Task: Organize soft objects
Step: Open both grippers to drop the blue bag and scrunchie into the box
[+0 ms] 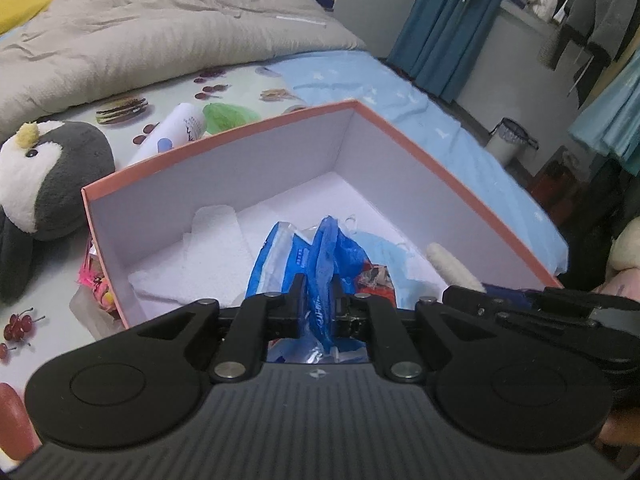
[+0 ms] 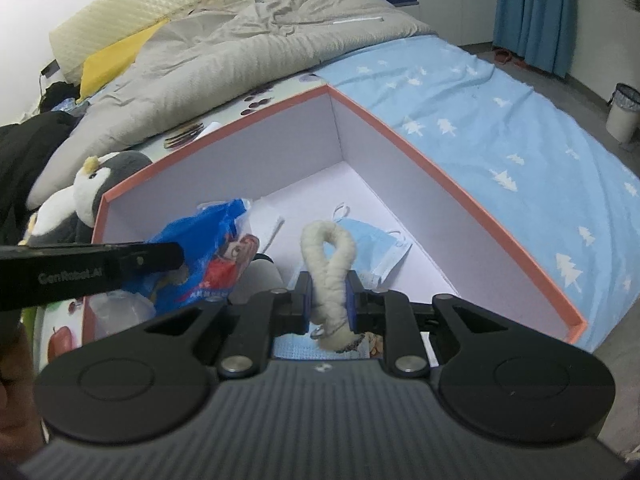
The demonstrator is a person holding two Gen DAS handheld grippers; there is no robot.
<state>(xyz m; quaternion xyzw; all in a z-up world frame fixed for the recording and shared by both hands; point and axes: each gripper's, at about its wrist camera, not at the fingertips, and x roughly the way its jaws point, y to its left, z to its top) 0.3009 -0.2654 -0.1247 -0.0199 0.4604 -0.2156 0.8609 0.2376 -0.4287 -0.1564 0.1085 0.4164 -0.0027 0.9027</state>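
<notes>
salmon-rimmed white box point(image 2: 460, 188), blue plastic bag point(image 1: 320, 248), cream fuzzy loop point(image 2: 328, 256)

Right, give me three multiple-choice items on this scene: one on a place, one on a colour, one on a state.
1. Where is the light blue face mask?
A. on the grey duvet
B. inside the pink-rimmed white cardboard box
C. on the floor

2. What colour is the crinkled plastic bag in the left gripper?
A. blue
B. yellow
C. black

3. What state is the right gripper in?
A. open, holding nothing
B. shut on the grey and white penguin plush toy
C. shut on the cream fuzzy fabric loop

Answers: 1 B, the mask lies on the box floor; 2 A, blue film sits between the fingers; 3 C, both pads press the loop.
</notes>
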